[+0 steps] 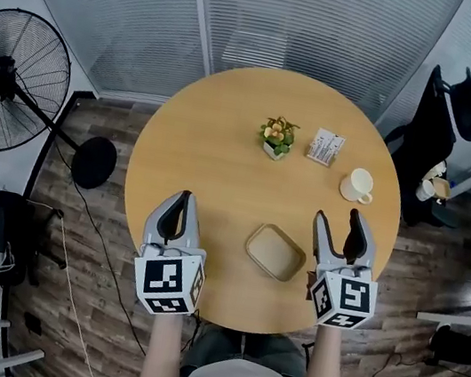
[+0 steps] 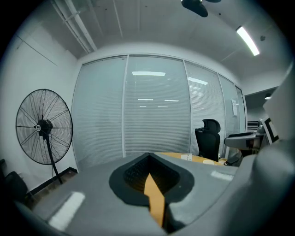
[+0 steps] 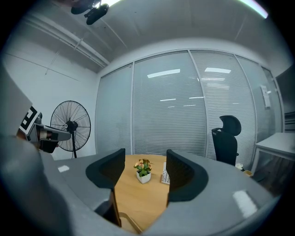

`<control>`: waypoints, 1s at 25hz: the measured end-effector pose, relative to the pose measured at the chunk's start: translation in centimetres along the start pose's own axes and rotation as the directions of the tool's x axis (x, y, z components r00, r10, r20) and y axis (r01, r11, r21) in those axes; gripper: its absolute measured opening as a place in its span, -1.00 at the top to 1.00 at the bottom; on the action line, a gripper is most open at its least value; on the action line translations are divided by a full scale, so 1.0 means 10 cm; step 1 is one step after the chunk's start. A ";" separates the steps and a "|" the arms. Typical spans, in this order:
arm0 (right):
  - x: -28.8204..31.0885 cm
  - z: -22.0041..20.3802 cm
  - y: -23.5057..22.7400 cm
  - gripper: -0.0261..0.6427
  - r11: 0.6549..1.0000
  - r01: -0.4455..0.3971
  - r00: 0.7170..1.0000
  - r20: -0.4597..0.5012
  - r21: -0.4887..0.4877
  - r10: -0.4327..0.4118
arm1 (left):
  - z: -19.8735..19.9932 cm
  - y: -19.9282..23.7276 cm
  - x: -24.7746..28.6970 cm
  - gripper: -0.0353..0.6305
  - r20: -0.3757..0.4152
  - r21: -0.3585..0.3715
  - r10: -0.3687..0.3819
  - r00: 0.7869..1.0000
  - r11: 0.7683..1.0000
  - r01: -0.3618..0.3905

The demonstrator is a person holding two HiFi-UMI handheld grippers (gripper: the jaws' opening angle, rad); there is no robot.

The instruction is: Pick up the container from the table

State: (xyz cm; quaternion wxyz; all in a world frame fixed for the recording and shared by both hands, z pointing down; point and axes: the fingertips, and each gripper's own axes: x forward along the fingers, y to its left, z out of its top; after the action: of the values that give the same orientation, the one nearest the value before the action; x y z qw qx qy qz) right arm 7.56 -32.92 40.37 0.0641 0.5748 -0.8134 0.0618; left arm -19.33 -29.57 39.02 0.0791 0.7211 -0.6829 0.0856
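Note:
The container (image 1: pixel 275 251) is a shallow tan rectangular tray lying near the front edge of the round wooden table (image 1: pixel 207 142). It lies between my two grippers and touches neither. My left gripper (image 1: pixel 183 197) hovers to its left with the jaws closed together and nothing in them; in the left gripper view only a thin wedge of table shows between the pads of the left gripper (image 2: pixel 148 159). My right gripper (image 1: pixel 338 217) is just right of the container, open and empty. In the right gripper view only a rim of the container (image 3: pixel 130 222) shows below the open right gripper (image 3: pixel 145 159).
A small potted plant (image 1: pixel 276 136), a card holder (image 1: pixel 325 147) and a white cup (image 1: pixel 358 186) stand on the far half of the table. A pedestal fan (image 1: pixel 6 80) stands at the left, a black office chair (image 1: pixel 440 129) at the right. Glass walls with blinds lie behind.

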 end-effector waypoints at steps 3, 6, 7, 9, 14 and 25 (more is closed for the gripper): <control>0.05 -0.07 -0.01 0.03 1.000 -0.015 1.000 -0.025 -0.001 0.015 | -0.05 -0.03 0.05 0.89 -0.017 -0.006 -0.002 1.000 1.000 0.002; 0.08 -0.15 -0.03 0.05 1.000 -0.025 0.998 -0.055 -0.002 0.025 | -0.12 -0.06 0.10 0.89 -0.036 -0.009 -0.004 0.999 1.000 0.003; 0.09 -0.19 -0.04 0.05 1.000 -0.027 0.998 -0.064 -0.002 0.027 | -0.15 -0.08 0.12 0.89 -0.044 -0.010 -0.005 0.999 1.000 0.004; 0.12 -0.26 -0.08 0.05 1.000 -0.030 0.996 -0.082 0.000 0.030 | -0.23 -0.10 0.17 0.89 -0.063 -0.013 -0.008 0.998 1.000 0.007; 0.15 -0.47 -0.12 0.06 0.999 -0.036 0.991 -0.132 0.009 0.037 | -0.42 -0.17 0.25 0.89 -0.111 -0.016 -0.015 0.994 1.000 0.013; 0.13 -1.00 -0.17 0.06 0.998 -0.038 0.970 -0.239 0.046 0.048 | -0.89 -0.42 0.33 0.89 -0.224 -0.026 -0.071 0.972 0.997 0.067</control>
State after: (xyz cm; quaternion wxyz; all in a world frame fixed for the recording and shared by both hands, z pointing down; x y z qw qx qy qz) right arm 9.01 -32.97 50.44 0.1488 0.5465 -0.8106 0.1488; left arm -15.10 -30.52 48.42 0.1653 0.7295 -0.6447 0.1578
